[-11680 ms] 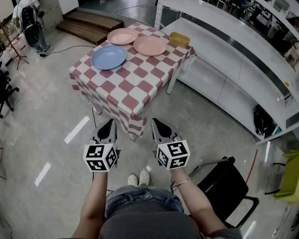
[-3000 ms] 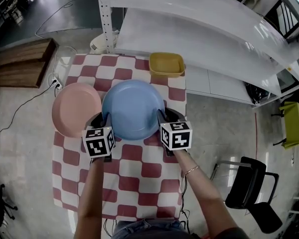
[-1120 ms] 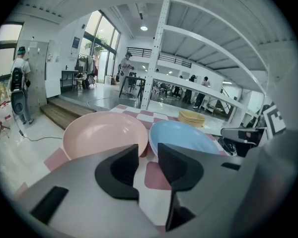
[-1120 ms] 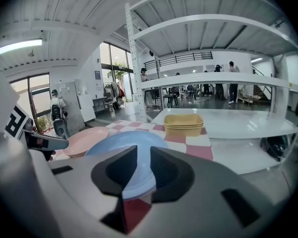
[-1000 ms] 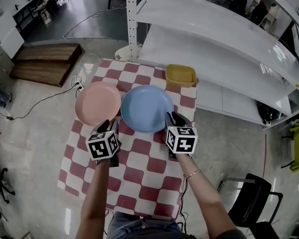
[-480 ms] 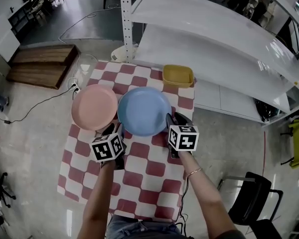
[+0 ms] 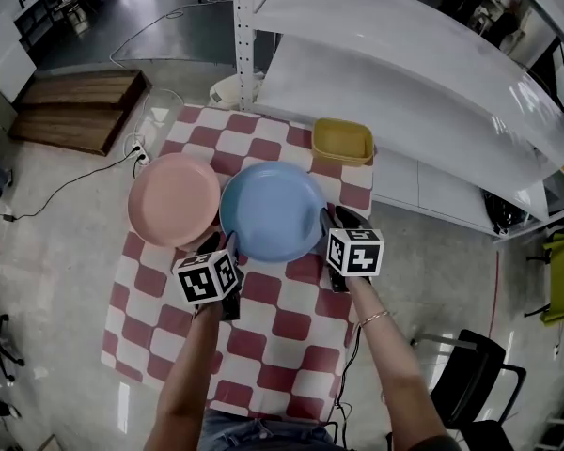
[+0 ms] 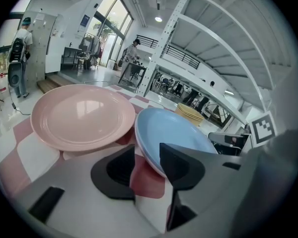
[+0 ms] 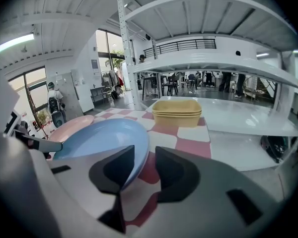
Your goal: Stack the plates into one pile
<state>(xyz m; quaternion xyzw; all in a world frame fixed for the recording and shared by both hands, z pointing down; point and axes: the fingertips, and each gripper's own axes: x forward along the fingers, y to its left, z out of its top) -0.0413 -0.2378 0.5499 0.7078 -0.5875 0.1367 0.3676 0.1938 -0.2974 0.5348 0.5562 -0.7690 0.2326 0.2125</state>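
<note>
A blue plate [image 7: 273,209] lies on the red-and-white checked table [image 7: 263,336], with a pale rim showing just under its edge. A pink plate [image 7: 174,198] lies beside it on the left. My left gripper [image 7: 218,249] is at the blue plate's near-left rim and my right gripper [image 7: 336,224] at its near-right rim. Both have just been opening. In the left gripper view the blue plate [image 8: 174,130] runs past the jaws of the left gripper [image 8: 146,150] without being pressed. In the right gripper view the right gripper [image 9: 145,155] likewise stands open beside the blue plate [image 9: 102,135].
A yellow tub [image 7: 342,141] sits at the table's far right corner. White shelving [image 7: 432,73] runs behind and to the right of the table. A black chair [image 7: 470,383] stands on the floor at lower right. Wooden steps [image 7: 75,111] lie far left.
Both grippers' jaws have widened at the blue plate's rim and the hands have sunk a little. Three seconds ago they held the plate between them; now it rests on the table.
</note>
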